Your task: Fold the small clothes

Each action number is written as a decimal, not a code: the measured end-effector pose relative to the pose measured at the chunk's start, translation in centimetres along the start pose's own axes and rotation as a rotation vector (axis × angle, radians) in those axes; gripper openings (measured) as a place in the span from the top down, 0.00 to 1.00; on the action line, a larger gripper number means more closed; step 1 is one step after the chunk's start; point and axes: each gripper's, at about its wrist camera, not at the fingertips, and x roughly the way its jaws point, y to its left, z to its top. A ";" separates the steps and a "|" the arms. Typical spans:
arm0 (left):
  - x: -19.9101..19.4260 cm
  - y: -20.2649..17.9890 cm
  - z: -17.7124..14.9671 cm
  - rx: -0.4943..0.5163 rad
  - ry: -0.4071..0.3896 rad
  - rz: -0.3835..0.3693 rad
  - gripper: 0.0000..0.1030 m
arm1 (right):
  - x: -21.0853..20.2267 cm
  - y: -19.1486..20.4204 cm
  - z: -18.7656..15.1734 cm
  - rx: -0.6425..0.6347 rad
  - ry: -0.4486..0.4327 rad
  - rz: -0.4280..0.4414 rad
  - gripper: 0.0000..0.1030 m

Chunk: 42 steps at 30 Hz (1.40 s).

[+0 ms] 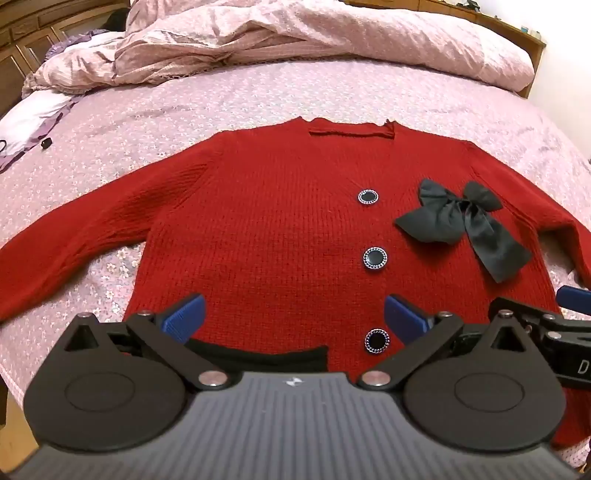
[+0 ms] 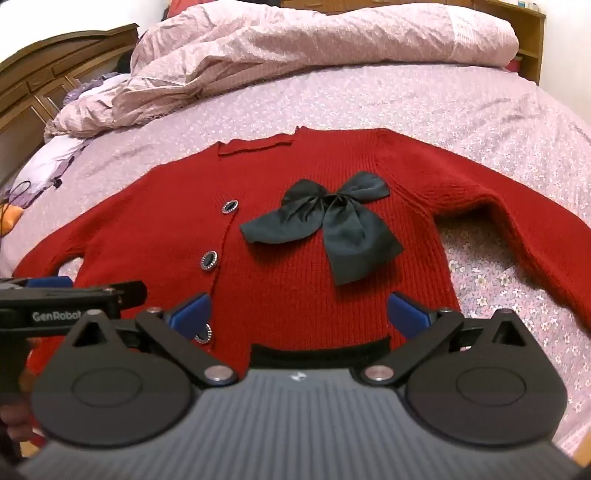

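Pink flowered bedsheet (image 1: 258, 96) covered the bed, a rumpled quilt (image 1: 295, 33) heaped toward twelve o'clock. On it lay a red knitted cardigan (image 1: 266, 221) spread flat, its black satin bow (image 1: 461, 221) at three o'clock of the buttons. Left gripper (image 1: 293, 319) and right gripper (image 2: 299, 314) hovered over the hem, both spread wide and empty.

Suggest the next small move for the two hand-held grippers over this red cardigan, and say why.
Probably lower the left hand-held gripper toward the left sleeve to fold it inward. The red cardigan lies flat and buttoned on the bed, both sleeves spread out, nothing folded yet. Both jaws stand open and empty near the hem; the right hand-held gripper could take the other sleeve.
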 end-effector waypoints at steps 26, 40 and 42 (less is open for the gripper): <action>0.6 0.5 -0.1 -0.029 0.026 0.017 0.00 | 0.0 -0.1 -0.2 0.016 0.000 -0.006 0.00; 0.6 0.6 -0.2 -0.030 0.029 0.018 0.00 | 0.0 0.0 -0.3 0.015 -0.001 -0.007 0.00; 0.6 0.7 -0.2 -0.030 0.029 0.018 0.00 | 0.0 0.0 -0.3 0.015 0.000 -0.007 0.00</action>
